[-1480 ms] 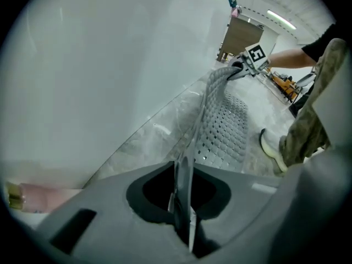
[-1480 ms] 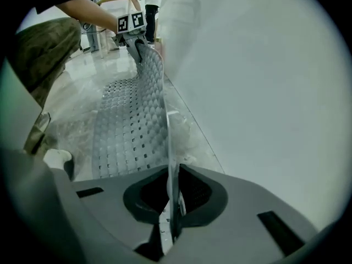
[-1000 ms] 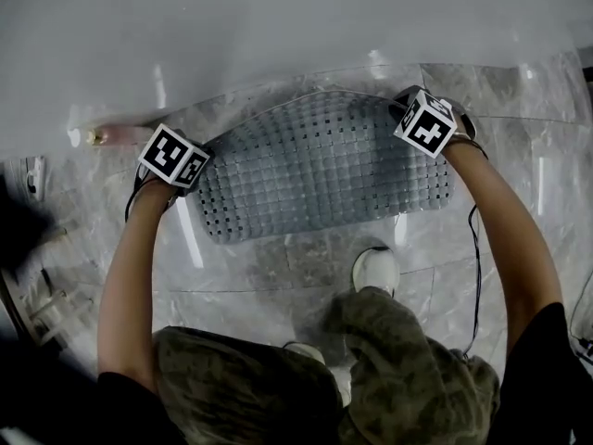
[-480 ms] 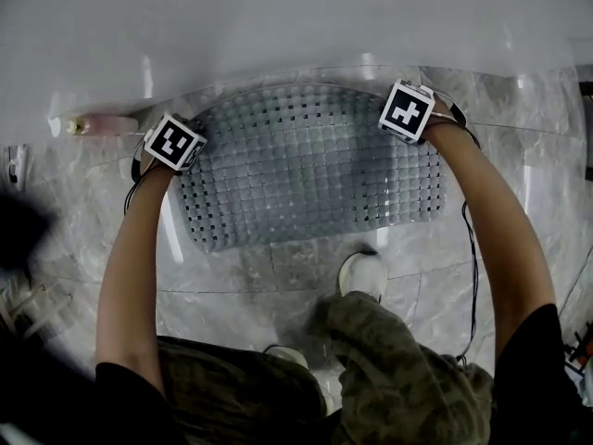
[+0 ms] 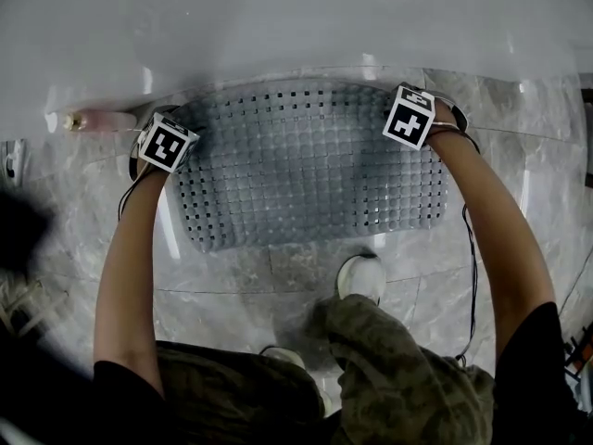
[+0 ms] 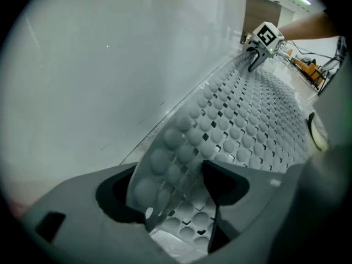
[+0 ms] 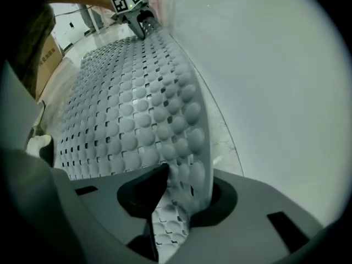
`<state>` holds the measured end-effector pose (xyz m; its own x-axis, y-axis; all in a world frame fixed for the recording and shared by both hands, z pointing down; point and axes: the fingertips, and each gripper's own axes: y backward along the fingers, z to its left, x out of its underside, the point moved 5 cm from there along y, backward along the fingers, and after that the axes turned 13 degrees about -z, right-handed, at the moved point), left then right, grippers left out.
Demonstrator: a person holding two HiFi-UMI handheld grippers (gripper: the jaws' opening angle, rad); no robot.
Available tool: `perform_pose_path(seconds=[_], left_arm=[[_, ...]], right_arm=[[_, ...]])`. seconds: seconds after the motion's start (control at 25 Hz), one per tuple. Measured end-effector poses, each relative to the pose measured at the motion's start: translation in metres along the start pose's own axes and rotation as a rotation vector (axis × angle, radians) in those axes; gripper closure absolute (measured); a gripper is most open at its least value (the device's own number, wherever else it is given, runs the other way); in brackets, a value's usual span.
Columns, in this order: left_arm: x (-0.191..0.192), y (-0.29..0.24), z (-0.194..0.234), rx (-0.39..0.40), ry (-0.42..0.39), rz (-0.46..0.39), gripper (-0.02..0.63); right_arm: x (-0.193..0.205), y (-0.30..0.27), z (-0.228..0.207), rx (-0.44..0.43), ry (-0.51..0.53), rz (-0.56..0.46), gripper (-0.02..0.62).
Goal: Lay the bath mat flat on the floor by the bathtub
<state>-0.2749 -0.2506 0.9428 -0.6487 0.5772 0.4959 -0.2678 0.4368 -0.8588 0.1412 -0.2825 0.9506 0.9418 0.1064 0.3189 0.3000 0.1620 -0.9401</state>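
Note:
The grey perforated bath mat (image 5: 306, 165) lies spread on the marble floor, its far edge against the white bathtub (image 5: 278, 26). My left gripper (image 5: 171, 133) is at the mat's far left corner and my right gripper (image 5: 412, 109) at its far right corner. In the left gripper view the jaws (image 6: 176, 197) are opening. The raised mat (image 6: 247, 120) corner leans on one jaw, with a gap to the other. In the right gripper view the jaws (image 7: 184, 194) are opening too, but the curled-up mat (image 7: 126, 103) corner still fills the space between them.
A pinkish bottle (image 5: 97, 121) lies on the floor by the tub, left of the mat. The person's white shoe (image 5: 363, 276) stands just below the mat's near edge. A cardboard box (image 7: 47, 54) sits further off on the floor.
Both grippers moved toward the tub and down. The mat went from skewed and lifted to squared along the tub and nearly flat.

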Motion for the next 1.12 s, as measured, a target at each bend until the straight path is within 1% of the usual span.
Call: perform_pose_path(seconds=[0.04, 0.12, 0.2, 0.32, 0.48, 0.6, 0.72, 0.84, 0.92, 1.04, 1.12], left_arm=[[0.008, -0.011, -0.001, 0.013, 0.018, -0.013, 0.278], [0.017, -0.023, -0.004, 0.024, 0.02, -0.024, 0.268], [0.016, -0.022, -0.004, 0.016, -0.004, -0.025, 0.258], [0.017, -0.015, 0.0, 0.006, -0.025, -0.022, 0.249], [0.028, -0.007, 0.002, 0.022, 0.034, -0.015, 0.249], [0.034, -0.002, 0.0, 0.016, 0.067, -0.017, 0.249], [0.033, 0.003, -0.004, 0.008, 0.095, -0.047, 0.249], [0.03, 0.006, -0.005, -0.012, 0.101, -0.091, 0.249], [0.029, 0.008, -0.006, -0.025, 0.099, -0.106, 0.249], [0.028, 0.011, -0.008, -0.033, 0.108, -0.128, 0.249], [0.027, 0.014, -0.009, -0.04, 0.118, -0.151, 0.249]], right_arm=[[0.004, -0.008, -0.002, 0.004, -0.021, -0.002, 0.471], [0.01, -0.016, -0.008, 0.021, -0.05, -0.012, 0.396], [0.011, -0.014, -0.012, 0.049, -0.06, -0.034, 0.365], [0.013, -0.008, -0.014, 0.099, -0.091, -0.071, 0.348], [0.027, -0.001, -0.014, 0.135, -0.178, -0.087, 0.334], [0.045, 0.011, -0.029, 0.212, -0.234, -0.094, 0.334], [0.061, 0.028, -0.035, 0.279, -0.321, -0.146, 0.334], [0.075, 0.044, -0.039, 0.378, -0.335, -0.177, 0.334], [0.089, 0.048, -0.038, 0.429, -0.382, -0.184, 0.334], [0.107, 0.047, -0.029, 0.44, -0.511, -0.221, 0.334], [0.112, 0.043, -0.02, 0.417, -0.568, -0.258, 0.334]])
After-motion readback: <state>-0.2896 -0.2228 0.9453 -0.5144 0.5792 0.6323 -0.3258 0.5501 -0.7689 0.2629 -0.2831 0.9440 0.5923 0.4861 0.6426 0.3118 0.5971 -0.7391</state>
